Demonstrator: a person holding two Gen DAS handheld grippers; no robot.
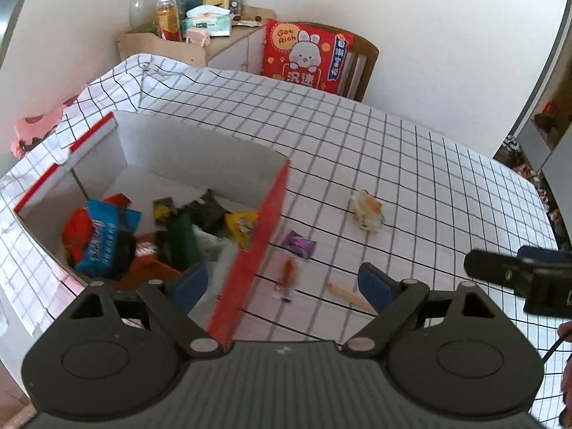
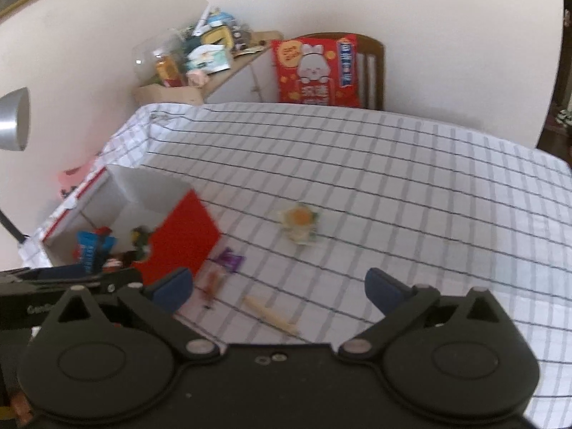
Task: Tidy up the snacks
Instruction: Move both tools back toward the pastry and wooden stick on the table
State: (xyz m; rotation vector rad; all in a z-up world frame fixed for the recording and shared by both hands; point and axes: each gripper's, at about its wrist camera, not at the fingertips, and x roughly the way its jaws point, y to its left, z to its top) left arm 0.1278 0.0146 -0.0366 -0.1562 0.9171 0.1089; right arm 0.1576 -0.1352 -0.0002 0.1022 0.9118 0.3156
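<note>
Progress check: we're most of the way through. The box sits at the worktop's left edge and already holds a pile of snacks: a blue bag, a red bag, a yellow pack, a dark green pack and a few more we can't tell apart.

Left on the worktop, outside the box:
- purple sachet, just beside the red flap
- orange-red stick pack, near the front edge, next to the sachet
- pale stick, also near the front edge
- round clear-wrapped snack, further in toward the middle

So we count four still to go, as far as we can see.

Our left hand-held gripper is spread wide with nothing in it, straddling the flap edge and the stick pack. Our right hand-held gripper is also fully released and empty, hovering over the pale stick and the stick pack. Both views are blurred.

Our guess: the front-edge items are the nearest picks, and the round snack needs a longer reach. The flap stands between the loose items and the box, so we clear it on each drop.
</note>
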